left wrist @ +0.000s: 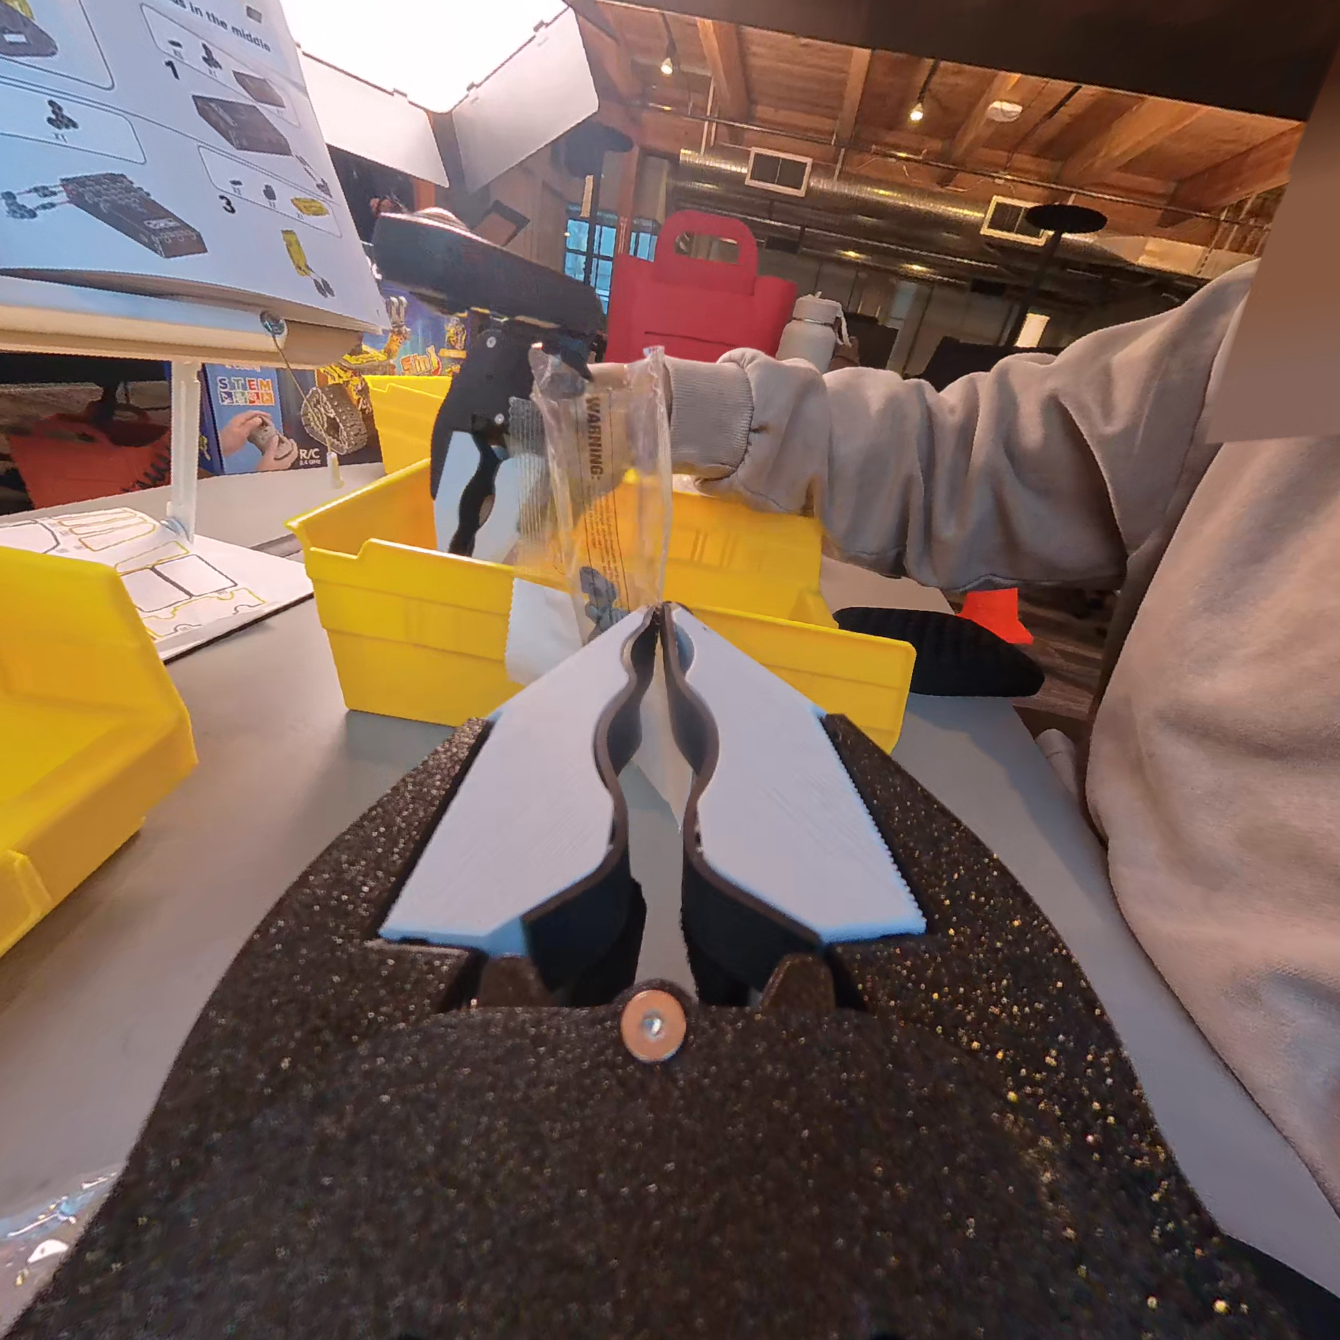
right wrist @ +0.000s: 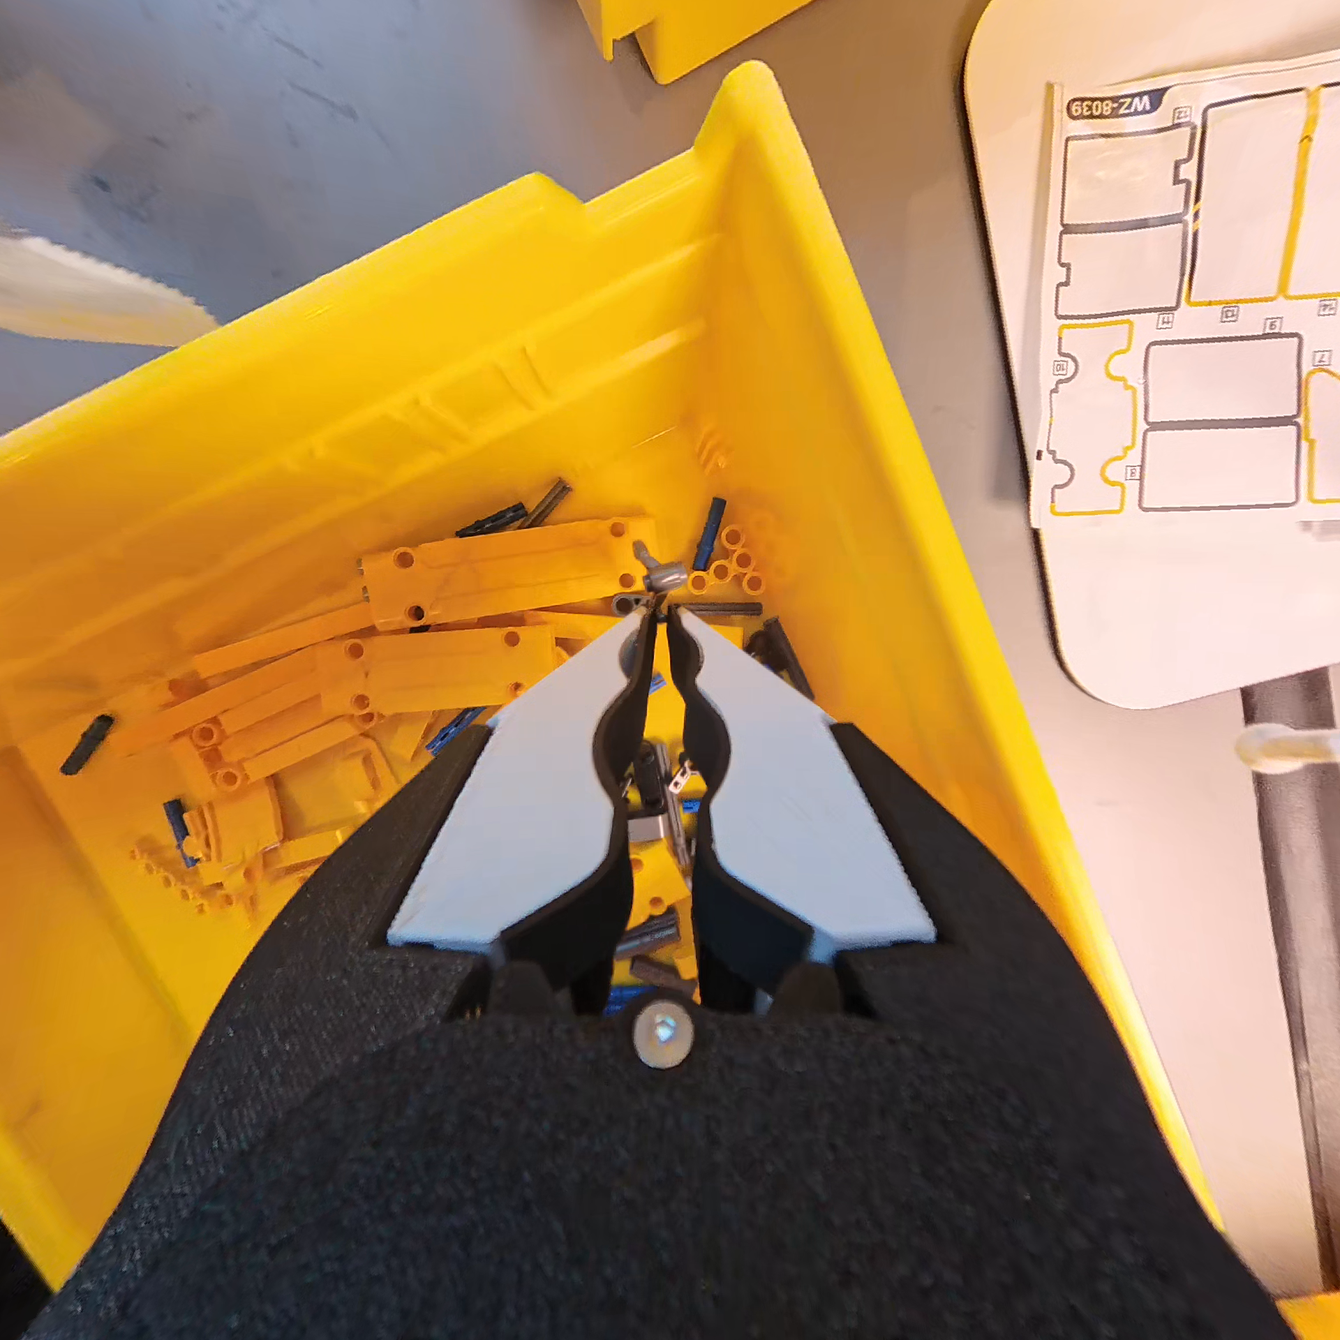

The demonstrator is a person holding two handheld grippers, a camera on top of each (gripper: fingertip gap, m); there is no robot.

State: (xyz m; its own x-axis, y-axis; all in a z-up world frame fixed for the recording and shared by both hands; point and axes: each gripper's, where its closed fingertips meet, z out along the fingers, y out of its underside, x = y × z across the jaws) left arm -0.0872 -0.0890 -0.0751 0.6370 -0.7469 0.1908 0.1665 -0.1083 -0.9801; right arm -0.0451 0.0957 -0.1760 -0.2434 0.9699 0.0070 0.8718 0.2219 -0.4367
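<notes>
Bins: you have three yellow plastic bins in the left wrist view; the middle bin sits centre frame, a second bin at the left edge, and a third bin behind.
Bag: one clear, crinkly plastic bag hangs upright at centre, small grey pieces gathered at its bottom.
Left gripper: your left gripper has its pale, wavy-edged fingers pinched together on the bag's lower edge.
Right gripper: your right gripper points down into the middle bin; its tips nearly meet, but whether they pinch anything, you cannot tell. In the left wrist view, the top of the bag lies against it, just in front of your grey sleeve.
Parts: a loose heap of yellow beams and panels with dark pins lies in the bin.
Sheets: one sticker sheet lies flat at upper right; one instruction page stands at upper left.
</notes>
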